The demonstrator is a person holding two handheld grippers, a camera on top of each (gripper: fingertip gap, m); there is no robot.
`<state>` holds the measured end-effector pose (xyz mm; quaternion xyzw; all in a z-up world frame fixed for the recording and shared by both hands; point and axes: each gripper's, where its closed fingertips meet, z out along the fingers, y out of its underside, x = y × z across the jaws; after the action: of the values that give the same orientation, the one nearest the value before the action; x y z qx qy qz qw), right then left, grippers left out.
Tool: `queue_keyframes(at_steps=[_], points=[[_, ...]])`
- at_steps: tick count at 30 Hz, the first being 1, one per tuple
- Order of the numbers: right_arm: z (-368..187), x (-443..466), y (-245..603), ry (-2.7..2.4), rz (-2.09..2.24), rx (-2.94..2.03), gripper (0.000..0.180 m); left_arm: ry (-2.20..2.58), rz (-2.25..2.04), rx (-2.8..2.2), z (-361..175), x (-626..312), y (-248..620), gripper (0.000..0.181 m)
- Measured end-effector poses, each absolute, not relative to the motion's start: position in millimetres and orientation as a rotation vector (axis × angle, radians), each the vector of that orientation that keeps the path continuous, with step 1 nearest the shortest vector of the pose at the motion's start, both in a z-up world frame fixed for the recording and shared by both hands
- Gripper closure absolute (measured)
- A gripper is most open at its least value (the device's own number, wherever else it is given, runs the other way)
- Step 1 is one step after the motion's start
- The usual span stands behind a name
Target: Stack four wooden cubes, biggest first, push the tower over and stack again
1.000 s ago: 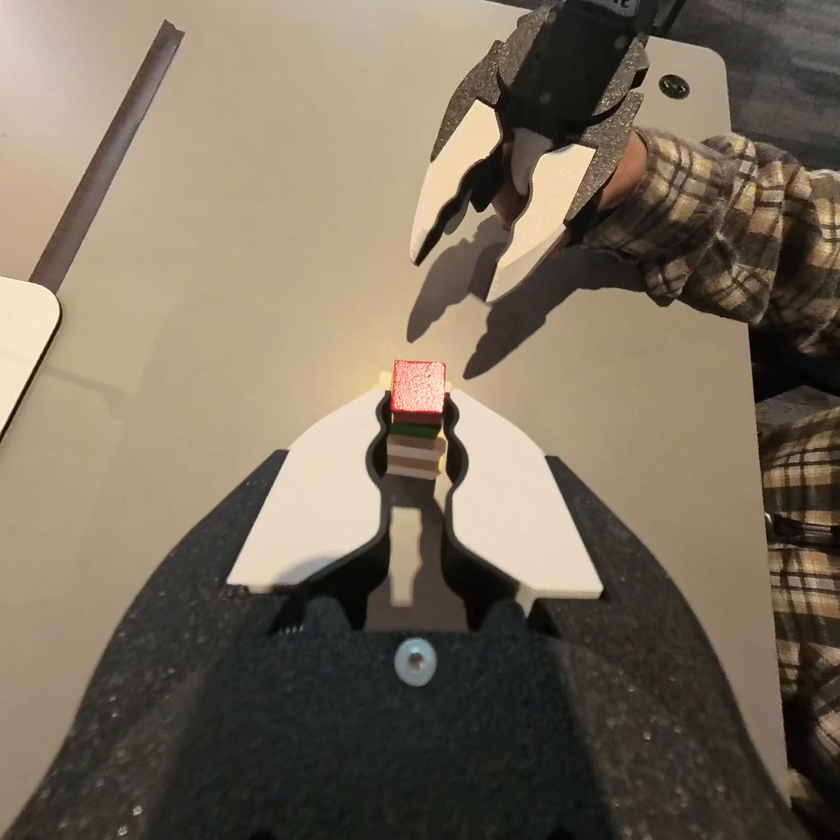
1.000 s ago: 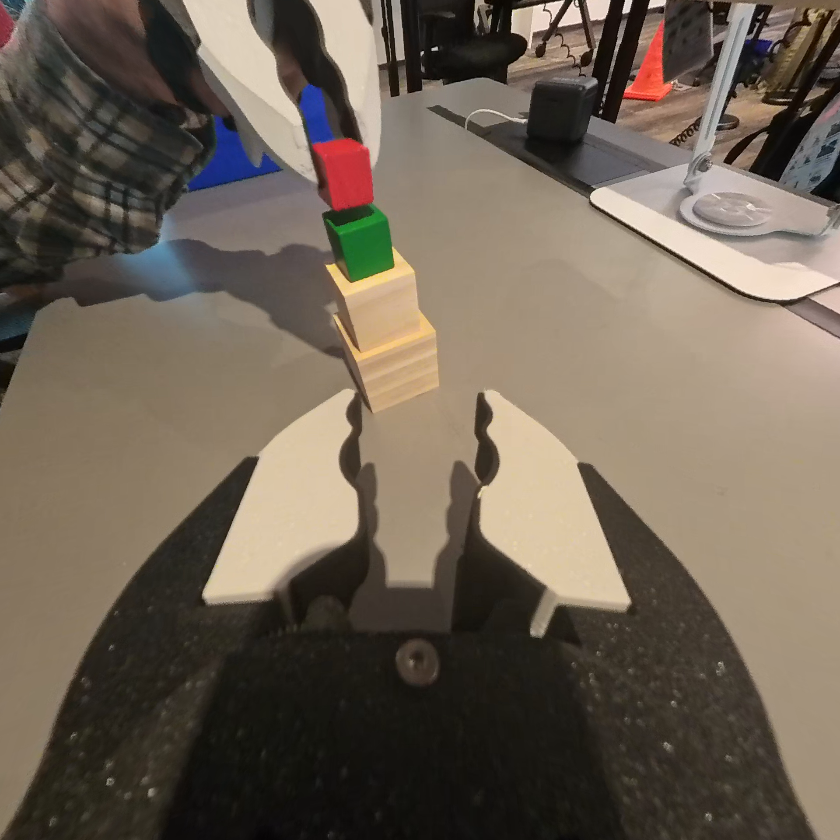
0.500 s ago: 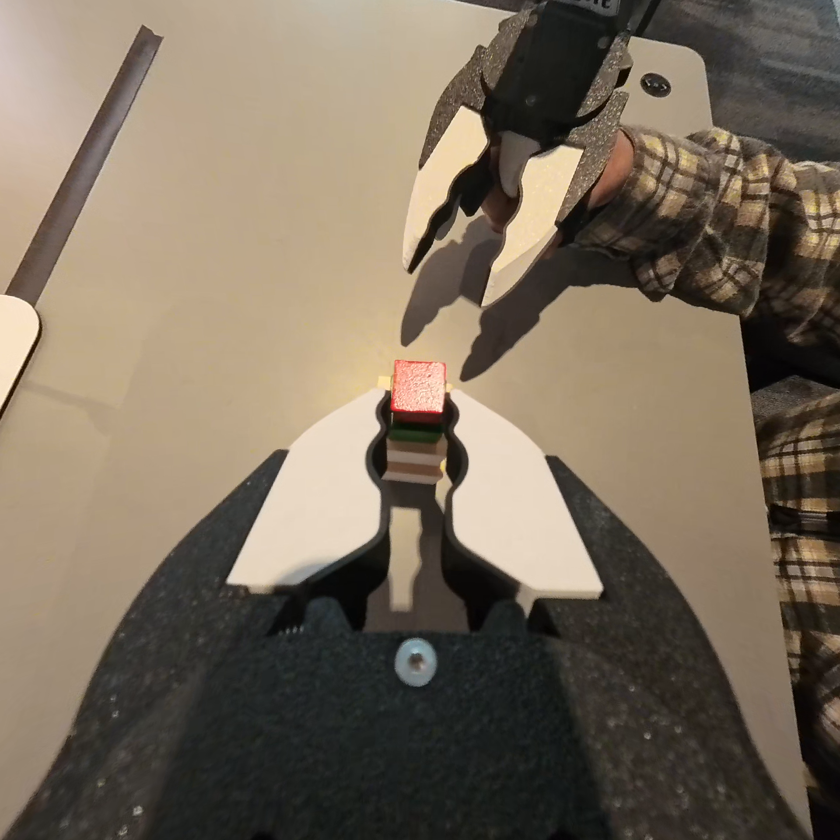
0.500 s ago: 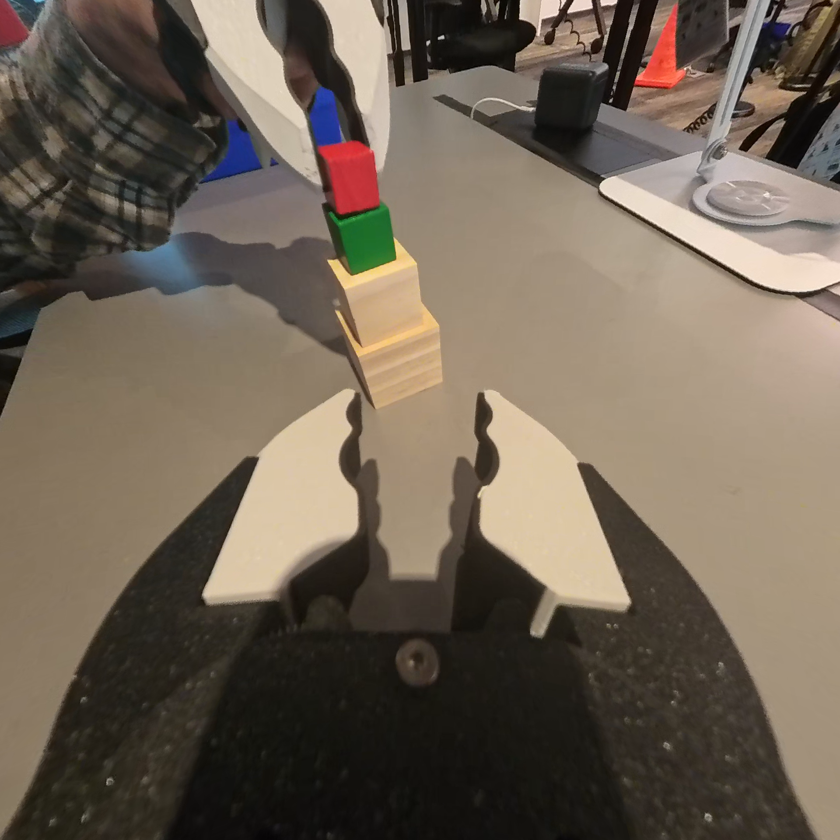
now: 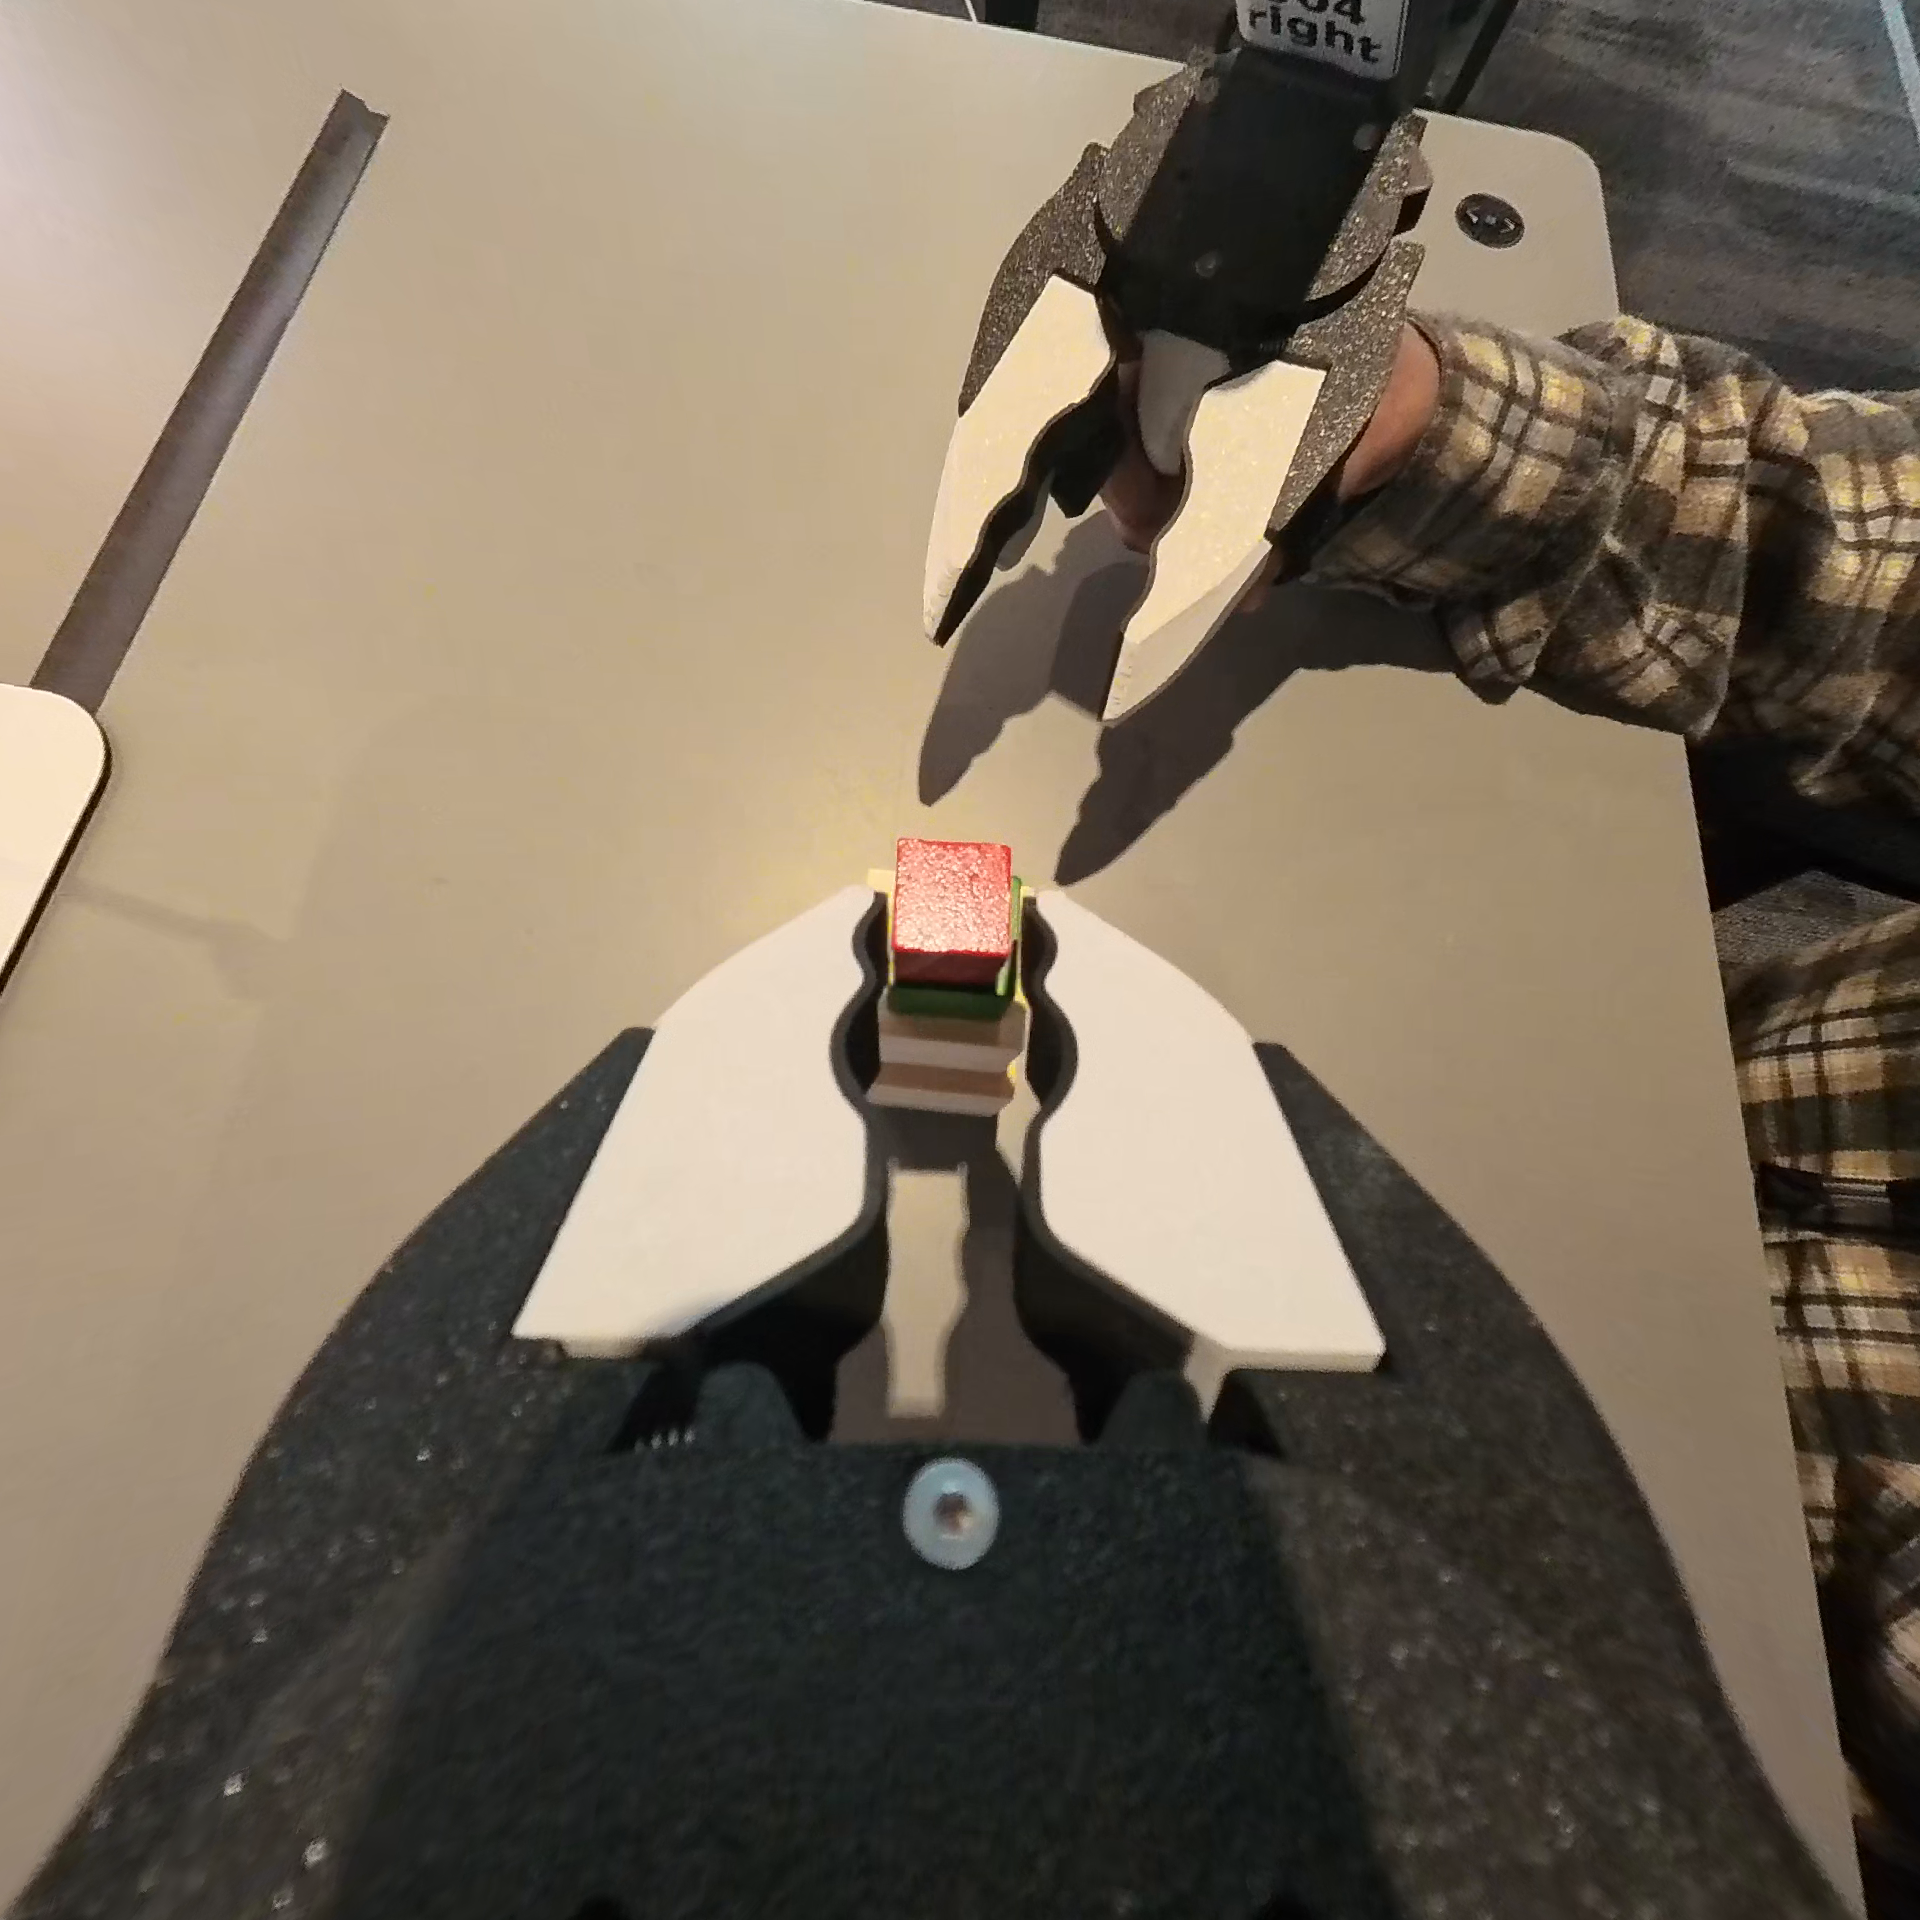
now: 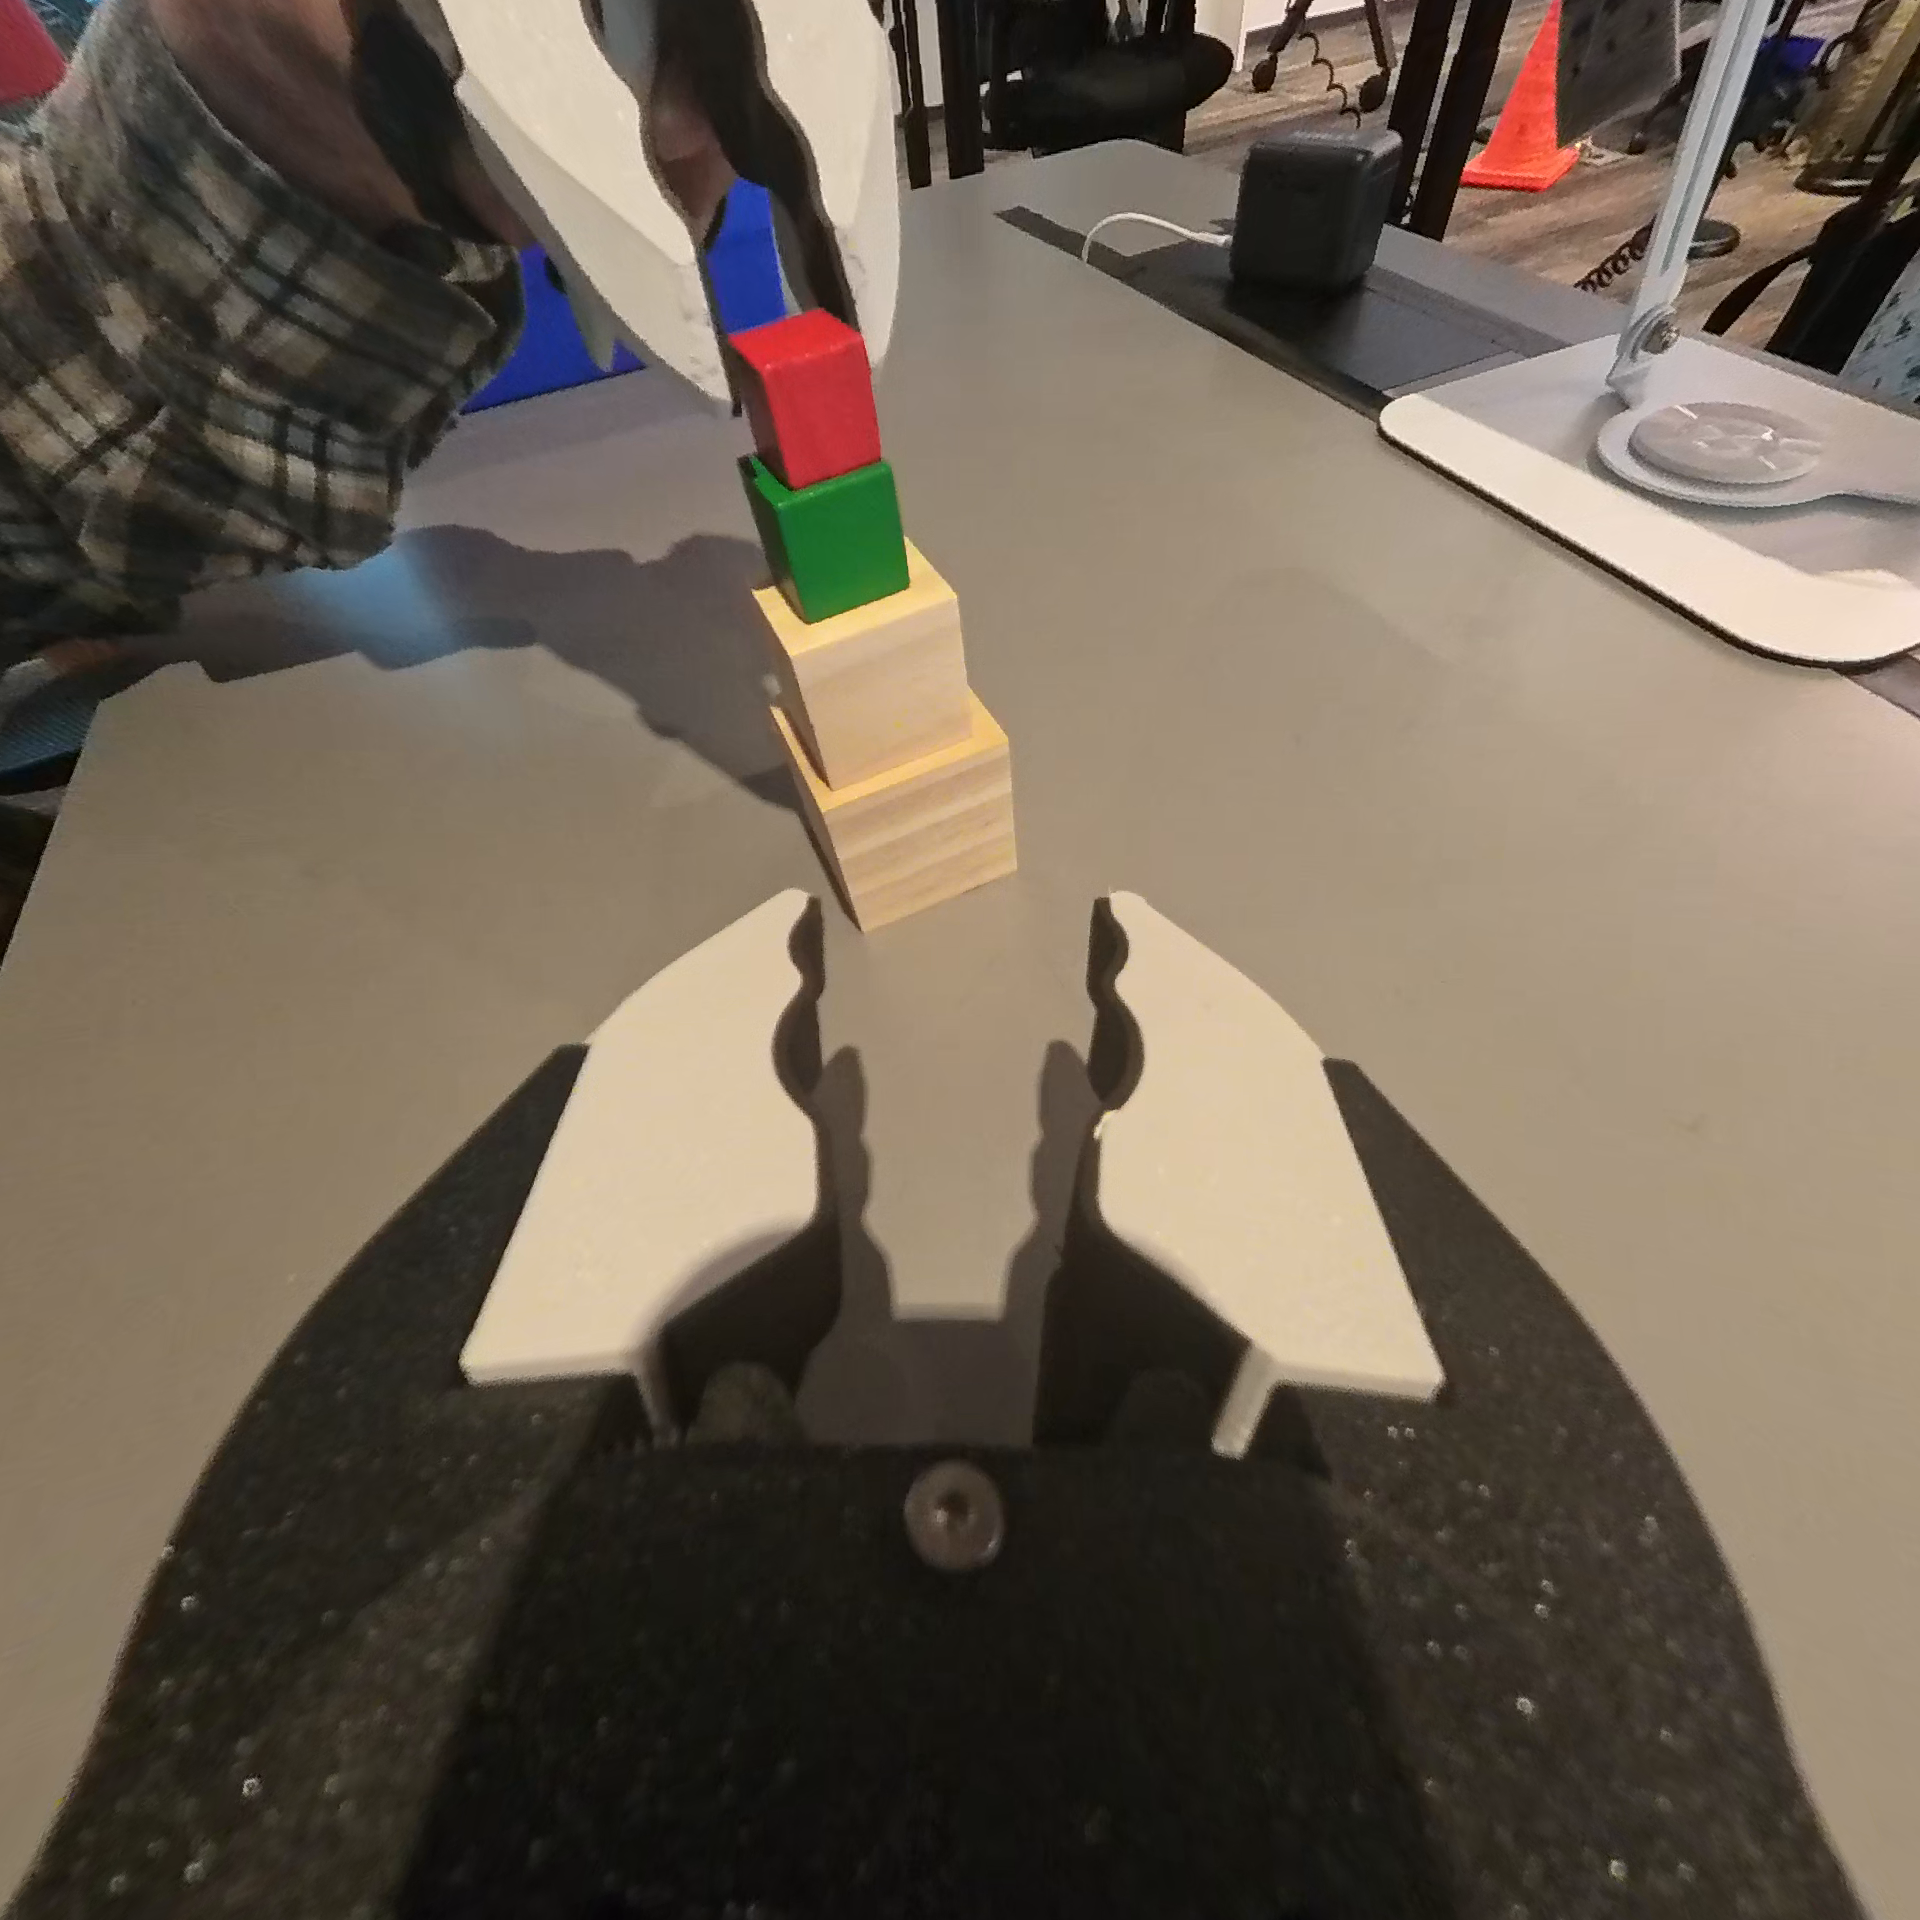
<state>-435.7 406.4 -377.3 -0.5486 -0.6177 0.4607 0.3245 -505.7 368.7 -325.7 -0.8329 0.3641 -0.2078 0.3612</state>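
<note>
A tower stands on the grey table (image 6: 1351, 935): a large natural cube (image 6: 920, 831), a smaller natural cube (image 6: 873, 675), a green cube (image 6: 831, 540) and a red cube (image 6: 816, 416) on top. My left gripper (image 5: 954, 894) comes down from above and is shut on the red cube (image 5: 954, 909), which rests on the green one, set a little off-centre. In the right wrist view the left gripper (image 6: 800, 374) shows with a finger on each side of the red cube. My right gripper (image 6: 956, 904) is open and empty, low over the table just short of the tower's base. It also shows in the left wrist view (image 5: 1029, 675).
A white board (image 6: 1662, 582) with a lamp base (image 6: 1725, 447) lies at the right. A black box (image 6: 1314, 218) with a white cable sits on a dark strip at the back. Plaid sleeves (image 5: 1662, 520) hold the grippers. The table edge (image 5: 1704, 935) is near the person. The left gripper's tips are roughly 10 centimeters from the right gripper's.
My left gripper has lowered the red cube from just above the green cube until it rests on it. The right gripper has stayed open in about the same place.
</note>
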Motion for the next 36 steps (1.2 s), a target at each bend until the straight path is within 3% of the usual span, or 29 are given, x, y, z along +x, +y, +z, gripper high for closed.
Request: queue_keyframes(at_steps=[8,16,22,23,24,25,36], points=[[-377.1,-435.3,406.4,-1.620,1.207,-1.439,0.131,0.938,-0.509,-2.129,-317.4,-512.1,368.4,0.148],[-376.4,-435.2,407.9,-1.611,1.199,-1.444,0.129,0.649,-0.473,-1.875,-254.5,-577.3,344.2,0.117],[-373.4,-436.7,413.1,-1.575,1.093,-1.478,0.128,0.315,-0.443,-1.678,-280.1,-640.2,308.3,0.096],[-372.5,-435.6,417.3,-1.554,1.054,-1.521,0.138,0.279,-0.446,-1.668,-287.8,-648.2,302.4,0.097],[-372.3,-433.0,421.0,-1.543,1.009,-1.581,0.167,0.255,-0.437,-1.659,-294.0,-655.6,297.3,0.097],[-372.2,-430.2,426.6,-1.507,0.956,-1.667,0.180,0.240,-0.422,-1.653,-297.6,-662.0,292.7,0.098],[-364.3,-443.6,406.4,-1.340,0.801,-2.192,0.180,0.205,-0.213,-1.738,-313.1,-690.3,274.8,0.104]])
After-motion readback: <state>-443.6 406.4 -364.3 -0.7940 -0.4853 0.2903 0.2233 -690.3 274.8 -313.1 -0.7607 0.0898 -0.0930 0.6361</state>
